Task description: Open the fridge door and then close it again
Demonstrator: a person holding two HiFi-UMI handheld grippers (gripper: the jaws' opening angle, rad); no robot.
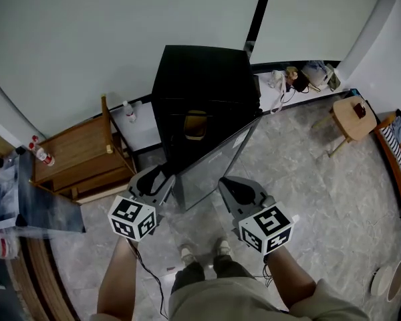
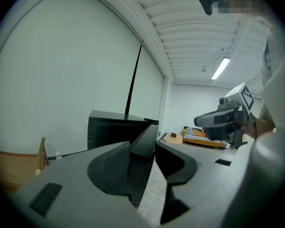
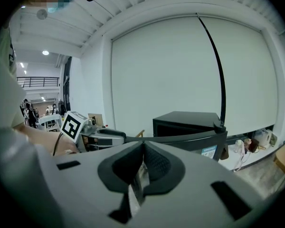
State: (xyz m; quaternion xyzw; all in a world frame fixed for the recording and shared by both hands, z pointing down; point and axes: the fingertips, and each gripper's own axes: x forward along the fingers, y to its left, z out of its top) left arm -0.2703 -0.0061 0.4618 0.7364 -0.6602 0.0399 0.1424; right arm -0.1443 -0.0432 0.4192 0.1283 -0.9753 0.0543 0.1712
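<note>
A low black fridge (image 1: 204,79) stands against the pale wall with its door (image 1: 214,169) swung out toward me and its dark inside showing. My left gripper (image 1: 162,178) is at the door's free edge. In the left gripper view its jaws (image 2: 145,148) stand apart with the door's edge (image 2: 145,137) between the fingers, against the left pad (image 2: 116,163), and floor shows beside the right one. My right gripper (image 1: 228,184) hangs in front of the door's outer face. Its jaws (image 3: 143,148) are shut on nothing, and the door's top edge (image 3: 190,139) runs across behind them.
A wooden cabinet (image 1: 80,156) stands left of the fridge, with bottles (image 1: 41,154) and a grey shelf (image 1: 27,206) farther left. Bags and cables (image 1: 307,75) lie by the wall at the right, near a round wooden stool (image 1: 351,116). My feet (image 1: 204,251) stand just behind the door.
</note>
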